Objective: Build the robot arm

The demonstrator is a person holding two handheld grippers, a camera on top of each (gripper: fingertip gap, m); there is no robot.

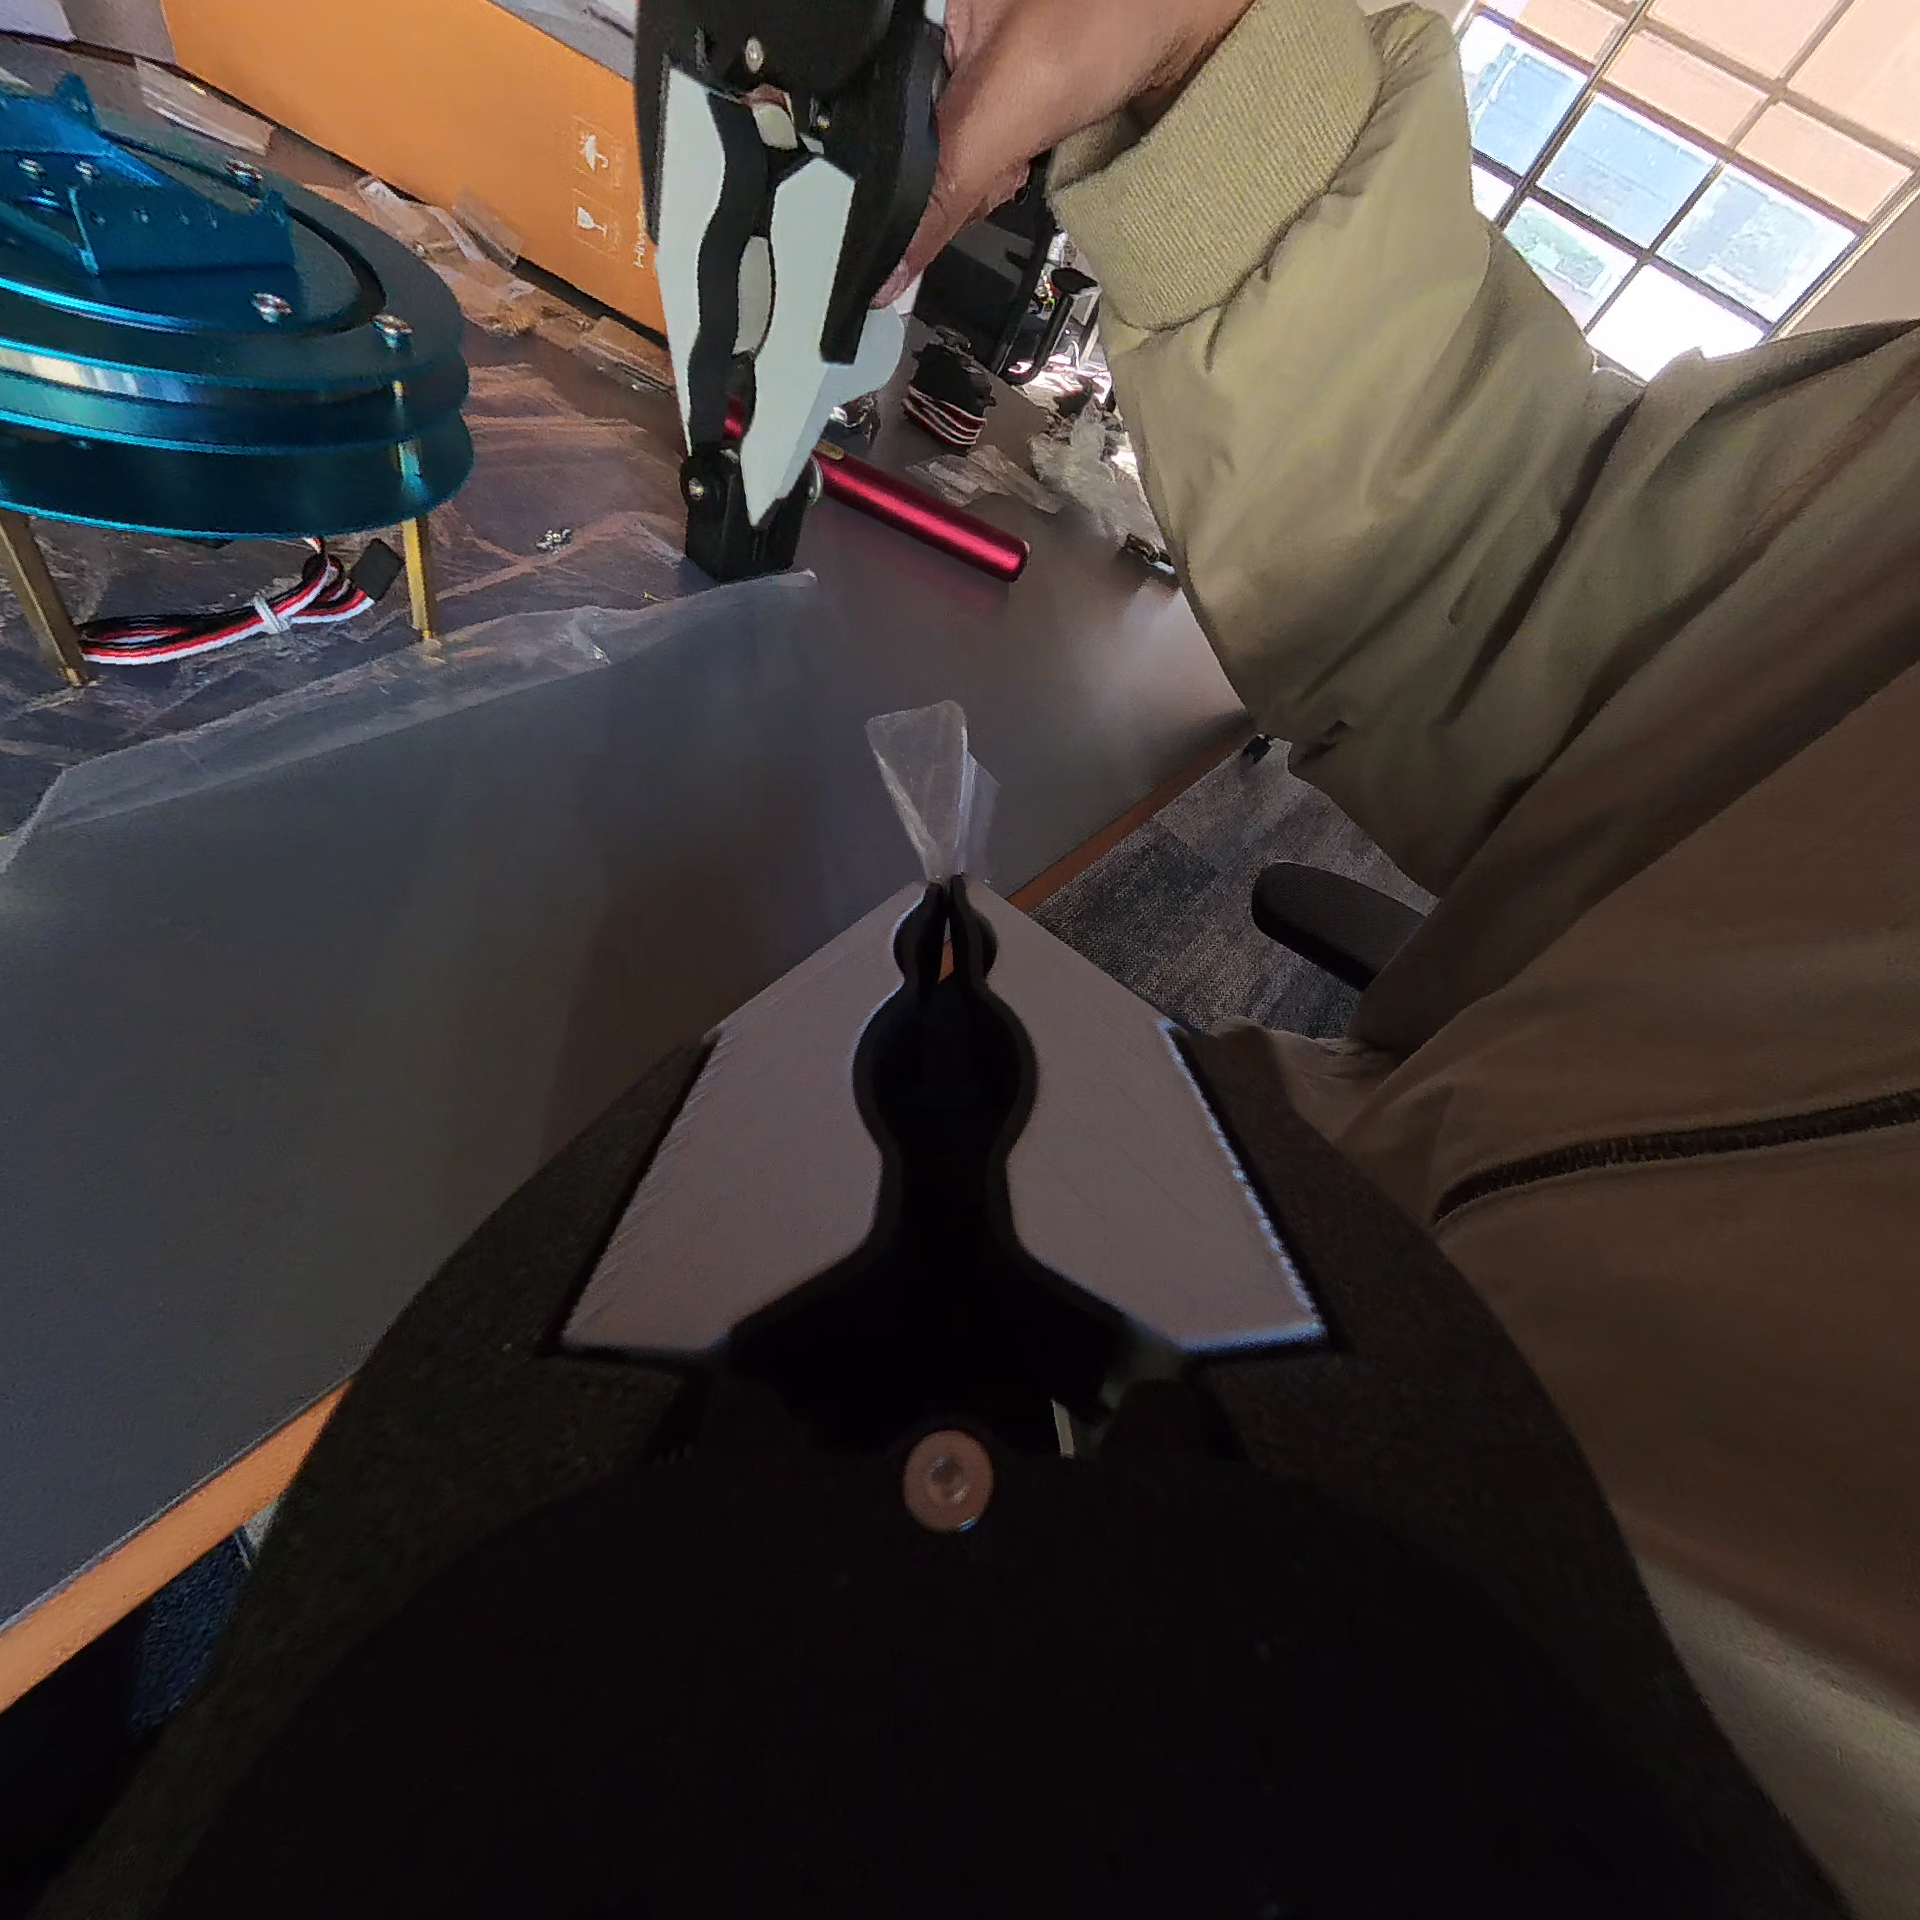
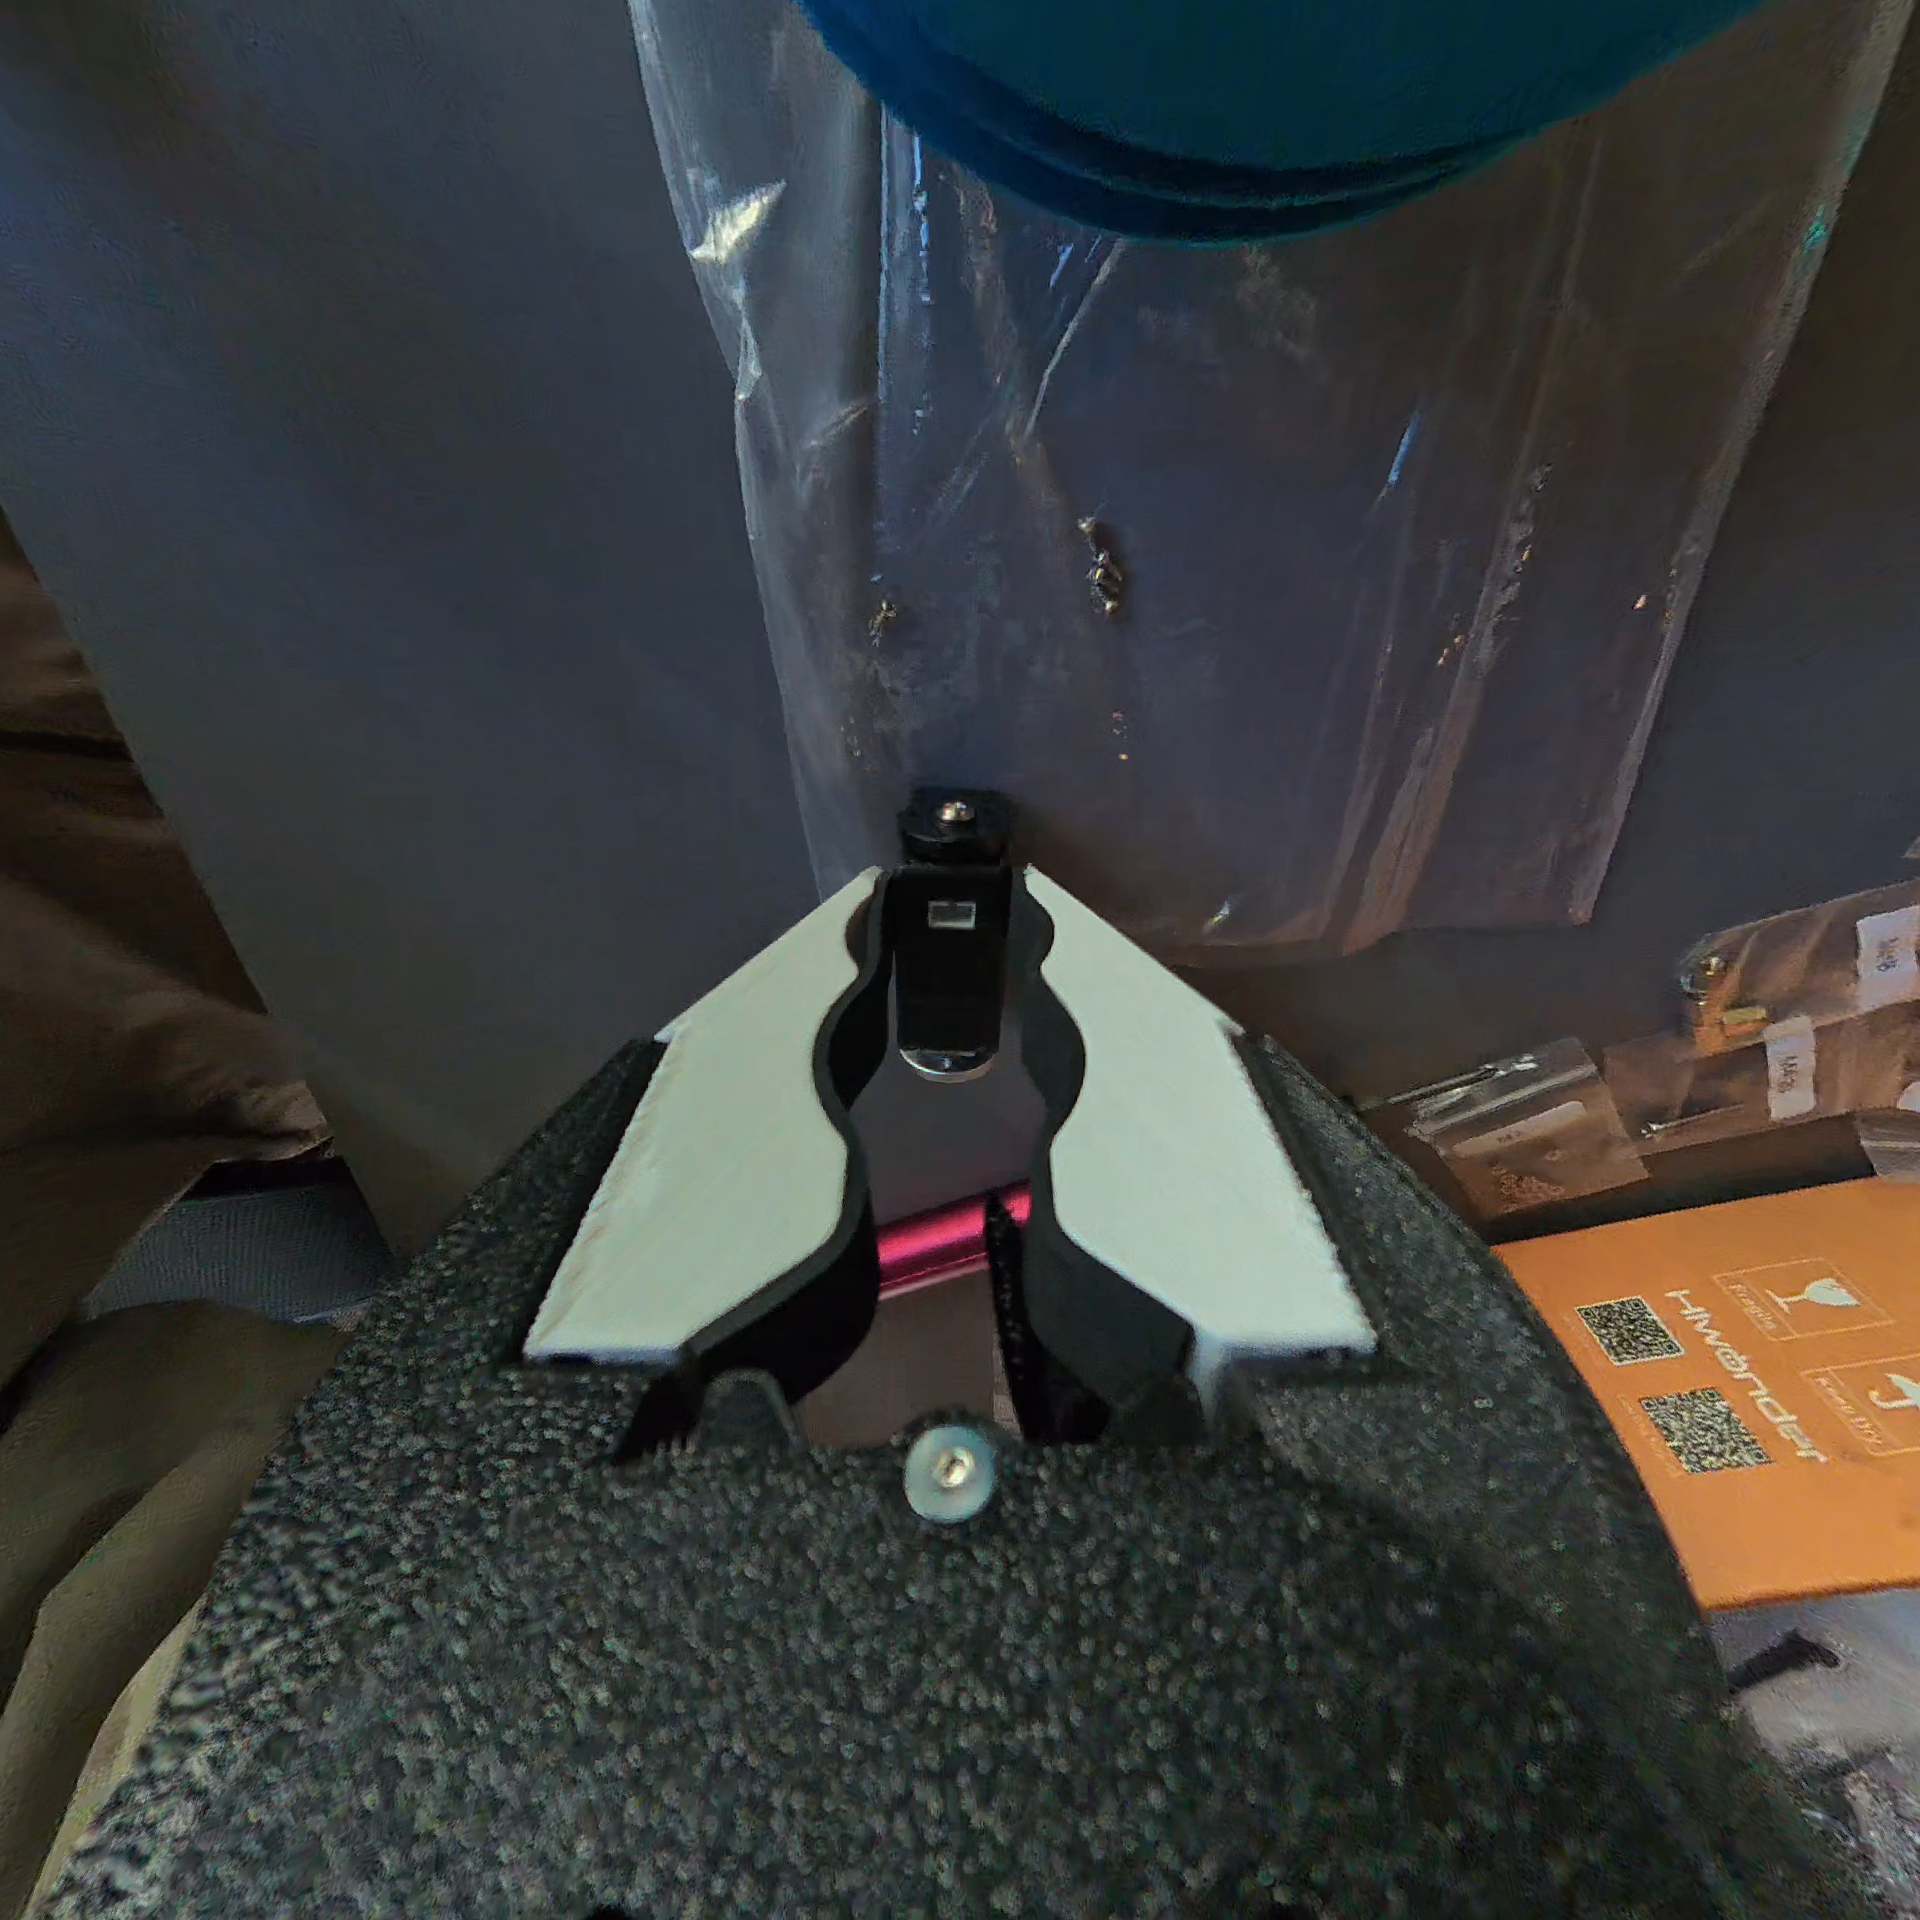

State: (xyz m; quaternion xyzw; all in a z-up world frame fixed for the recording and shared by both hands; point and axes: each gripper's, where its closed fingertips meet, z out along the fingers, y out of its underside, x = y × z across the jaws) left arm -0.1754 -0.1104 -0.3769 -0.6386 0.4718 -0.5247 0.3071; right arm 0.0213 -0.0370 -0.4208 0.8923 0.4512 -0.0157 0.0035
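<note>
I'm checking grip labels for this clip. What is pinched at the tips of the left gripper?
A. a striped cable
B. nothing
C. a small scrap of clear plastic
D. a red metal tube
C: the left gripper is closed on a small clear plastic scrap sticking out beyond its tips.

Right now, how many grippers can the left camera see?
2: the left gripper nearest, pinching a clear plastic scrap; the right gripper farther off, gripping a black part near the red cylinder.

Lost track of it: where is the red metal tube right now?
In the left wrist view the red metal tube lies on the grey table, just behind the right gripper and right of the blue disc assembly.
</note>
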